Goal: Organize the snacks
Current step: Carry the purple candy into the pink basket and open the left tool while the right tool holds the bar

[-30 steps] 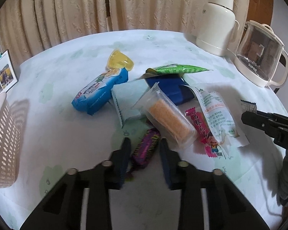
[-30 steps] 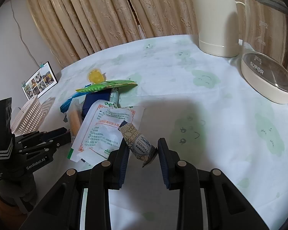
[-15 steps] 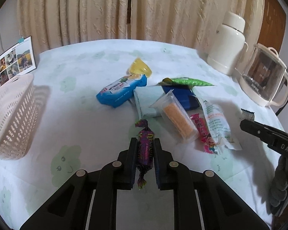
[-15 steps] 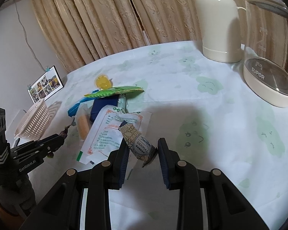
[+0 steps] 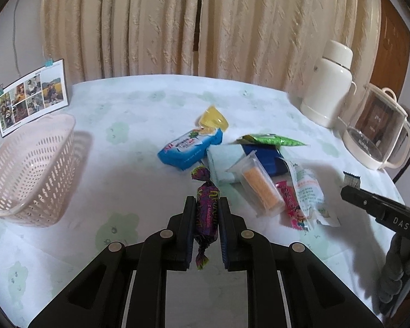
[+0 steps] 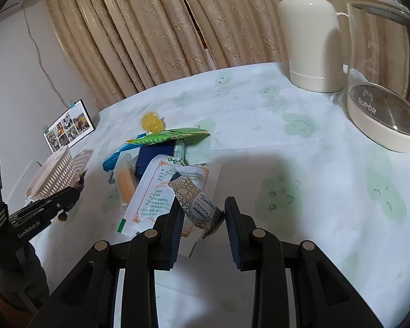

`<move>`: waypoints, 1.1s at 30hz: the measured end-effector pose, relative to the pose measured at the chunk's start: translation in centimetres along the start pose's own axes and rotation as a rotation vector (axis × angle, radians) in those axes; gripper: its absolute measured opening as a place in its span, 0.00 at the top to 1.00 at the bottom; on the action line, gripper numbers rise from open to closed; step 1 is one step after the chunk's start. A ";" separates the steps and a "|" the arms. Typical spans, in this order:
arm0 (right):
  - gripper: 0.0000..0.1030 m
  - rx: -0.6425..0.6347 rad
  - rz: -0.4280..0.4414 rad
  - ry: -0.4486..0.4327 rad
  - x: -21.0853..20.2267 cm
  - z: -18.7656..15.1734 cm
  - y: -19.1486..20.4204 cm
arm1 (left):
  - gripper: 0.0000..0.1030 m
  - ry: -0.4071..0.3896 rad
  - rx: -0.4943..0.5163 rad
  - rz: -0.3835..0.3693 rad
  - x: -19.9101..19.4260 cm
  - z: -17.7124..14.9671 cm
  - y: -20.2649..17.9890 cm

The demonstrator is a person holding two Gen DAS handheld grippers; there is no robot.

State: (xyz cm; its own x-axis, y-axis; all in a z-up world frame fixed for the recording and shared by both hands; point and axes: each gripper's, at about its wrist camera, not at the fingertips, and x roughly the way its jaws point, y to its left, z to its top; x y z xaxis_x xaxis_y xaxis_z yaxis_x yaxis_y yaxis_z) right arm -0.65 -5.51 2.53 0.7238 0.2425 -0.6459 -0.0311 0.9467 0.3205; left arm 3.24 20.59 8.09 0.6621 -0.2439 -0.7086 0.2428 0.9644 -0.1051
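Lifted clear of the cloth since a second ago, the purple candy (image 5: 206, 213) now hangs pinched between the narrow fingers of the left gripper (image 5: 206, 205), where before it lay on the table between spread fingers. Its wrapper is glossy foil, dark purple with a web-like print and yellow lettering, twisted into a tuft at each end, one tuft pointing up and one dangling below the pads.

Far left on the pale, smiley-printed tablecloth (image 5: 139, 164) sits a pink plastic basket (image 5: 27, 175) with slotted walls, and behind it leans a photo card (image 5: 31, 97). The candy is held above bare cloth, between the basket and the snack pile. That pile runs rightward: a blue pillow pack (image 5: 190, 147) with a yellow jelly cup (image 5: 214, 117) just behind it, a green foil sachet (image 5: 270, 139) lying over a dark blue box (image 5: 268, 157), a clear sleeve of orange wafer (image 5: 259, 188), a pink sachet (image 5: 291, 207) and a crinkled white printed pouch (image 6: 161, 191).

Further right, the right gripper (image 6: 203, 216) has a patterned grey bar (image 6: 196, 205) between its fingers, tilted with its upper end to the left; its left pad meets the wrapper, the right pad looks just short of it, so I cannot tell whether it grips. A cream thermos (image 6: 310, 41) and a glass kettle (image 6: 380, 104) stand at the far right
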 end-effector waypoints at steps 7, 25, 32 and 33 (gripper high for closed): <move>0.73 -0.003 0.001 0.002 0.1 0.0 0.0 | 0.84 -0.037 -0.036 0.012 -1.2 0.6 1.6; 0.73 0.012 0.009 0.002 0.2 -0.8 0.9 | 0.84 -0.149 -0.165 0.110 -4.6 2.5 7.7; 0.73 0.017 0.009 0.008 0.4 -1.0 1.5 | 0.84 -0.192 -0.235 0.167 -5.7 3.1 11.6; 0.73 0.017 0.008 0.009 0.4 -1.0 1.5 | 0.84 -0.198 -0.244 0.177 -5.8 3.2 12.2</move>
State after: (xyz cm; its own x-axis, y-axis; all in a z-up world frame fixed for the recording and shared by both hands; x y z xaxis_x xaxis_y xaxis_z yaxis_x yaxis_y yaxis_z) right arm -1.08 -3.73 2.03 0.7177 0.2517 -0.6492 -0.0250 0.9411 0.3372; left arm 4.58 33.41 13.14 0.8088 -0.0631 -0.5847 -0.0485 0.9837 -0.1733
